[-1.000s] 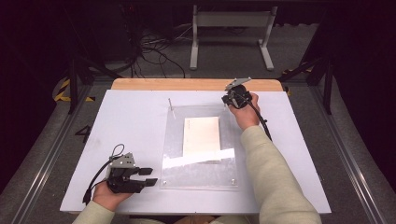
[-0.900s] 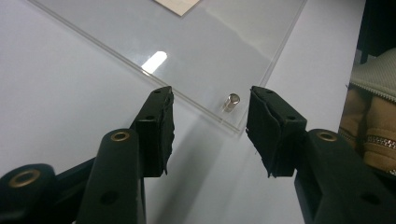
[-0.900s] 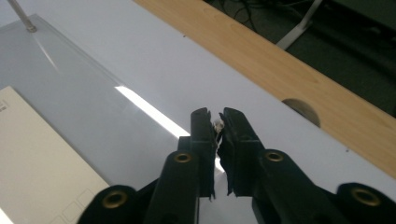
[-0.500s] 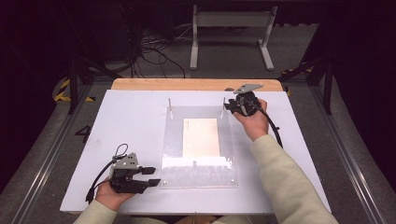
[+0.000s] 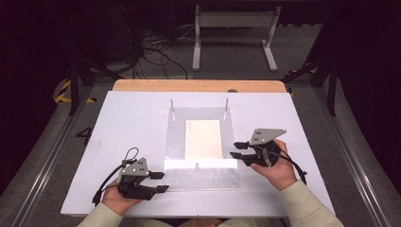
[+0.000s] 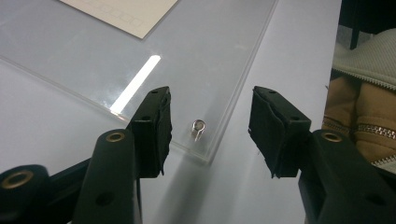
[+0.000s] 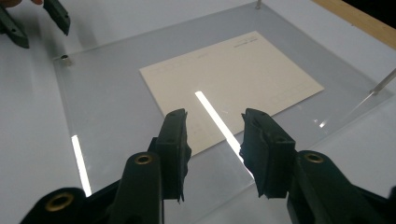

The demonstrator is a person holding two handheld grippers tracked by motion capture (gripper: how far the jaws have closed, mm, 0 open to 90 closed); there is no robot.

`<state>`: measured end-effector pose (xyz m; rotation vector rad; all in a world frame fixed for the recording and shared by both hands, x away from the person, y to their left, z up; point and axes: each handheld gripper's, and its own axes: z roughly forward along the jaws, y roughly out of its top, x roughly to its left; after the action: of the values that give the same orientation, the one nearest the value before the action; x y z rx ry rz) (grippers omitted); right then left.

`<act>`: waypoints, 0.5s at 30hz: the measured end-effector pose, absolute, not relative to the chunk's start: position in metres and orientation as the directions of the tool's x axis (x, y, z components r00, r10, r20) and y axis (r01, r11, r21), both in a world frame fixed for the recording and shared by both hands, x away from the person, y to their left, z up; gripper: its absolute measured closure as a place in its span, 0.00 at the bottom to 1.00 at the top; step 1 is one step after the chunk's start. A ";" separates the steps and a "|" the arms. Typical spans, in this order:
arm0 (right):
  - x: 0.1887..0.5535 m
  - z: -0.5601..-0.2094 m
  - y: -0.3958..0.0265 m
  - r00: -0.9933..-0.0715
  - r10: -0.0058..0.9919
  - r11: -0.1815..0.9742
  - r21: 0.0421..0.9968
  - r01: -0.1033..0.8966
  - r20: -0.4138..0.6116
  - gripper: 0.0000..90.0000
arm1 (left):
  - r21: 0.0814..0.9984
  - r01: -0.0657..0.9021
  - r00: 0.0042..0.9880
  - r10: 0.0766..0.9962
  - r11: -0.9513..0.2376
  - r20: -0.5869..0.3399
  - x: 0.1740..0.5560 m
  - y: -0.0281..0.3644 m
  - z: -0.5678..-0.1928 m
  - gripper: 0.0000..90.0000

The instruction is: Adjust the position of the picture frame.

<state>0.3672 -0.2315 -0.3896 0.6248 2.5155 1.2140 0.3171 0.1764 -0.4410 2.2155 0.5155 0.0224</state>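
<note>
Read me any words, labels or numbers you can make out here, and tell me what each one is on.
No text can be read.
Cream card under the clear acrylic sheet: faint printed lines along its edges, too small and blurred to read.
Left gripper and right gripper: no markings seen.

Each hand holds a black tool with two jaws. The left gripper [image 5: 160, 182] has a grey three-cornered plate on top and a thin black cable that loops out behind it. The right gripper [image 5: 239, 150] has the same grey plate (with little holes in it) and a black cable too. Up close, the jaws are flat black blocks on black arms with round brass-coloured rings. Both sleeves [image 5: 309, 208] are pale cream.
</note>
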 end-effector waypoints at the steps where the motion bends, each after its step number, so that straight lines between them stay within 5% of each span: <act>1: 0.362 -0.391 -0.232 -0.870 0.490 0.554 0.791 0.260 -0.057 0.66 | 0.747 0.354 0.916 0.368 -0.563 -0.157 0.317 0.176 -0.441 0.55; 15: 0.325 -0.428 -0.230 -0.916 0.401 0.619 0.727 0.297 0.033 0.68 | 0.713 0.361 0.923 0.337 -0.601 -0.183 0.317 0.172 -0.445 0.61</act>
<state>0.3250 -0.2298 -0.4276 0.5860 2.7052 1.1790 0.3175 0.1716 -0.4455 2.2607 0.4931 -0.0376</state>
